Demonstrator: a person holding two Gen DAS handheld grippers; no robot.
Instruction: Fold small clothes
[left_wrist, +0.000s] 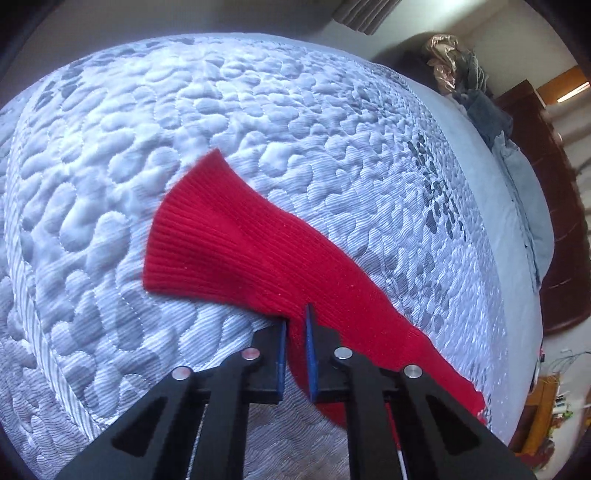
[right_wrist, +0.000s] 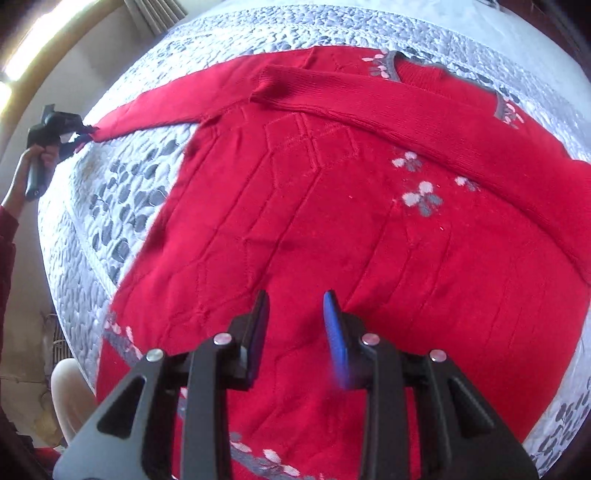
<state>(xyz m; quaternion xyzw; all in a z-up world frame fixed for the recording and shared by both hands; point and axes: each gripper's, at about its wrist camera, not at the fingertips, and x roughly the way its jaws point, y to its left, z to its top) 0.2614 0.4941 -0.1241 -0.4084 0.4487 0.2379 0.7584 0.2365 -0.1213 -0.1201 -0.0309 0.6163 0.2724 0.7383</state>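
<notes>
A red knitted sweater (right_wrist: 314, 221) with grey and white flowers lies flat on a quilted white and grey mattress (right_wrist: 110, 192). One sleeve (right_wrist: 369, 107) is folded across its chest. The other sleeve (left_wrist: 240, 240) stretches out to the side over the mattress (left_wrist: 184, 110). My left gripper (left_wrist: 295, 317) is shut on this sleeve near its cuff, with red knit pinched between the blue pads. In the right wrist view the left gripper (right_wrist: 86, 133) sits at the sleeve's far end. My right gripper (right_wrist: 295, 299) hovers open over the sweater's lower body, with nothing between its fingers.
A heap of clothes and bedding (left_wrist: 476, 92) lies along the mattress's far right edge, beside dark wooden furniture (left_wrist: 554, 221). A person's hand (right_wrist: 33, 158) holds the left gripper's handle past the bed's left edge, and a knee (right_wrist: 70, 387) shows below it.
</notes>
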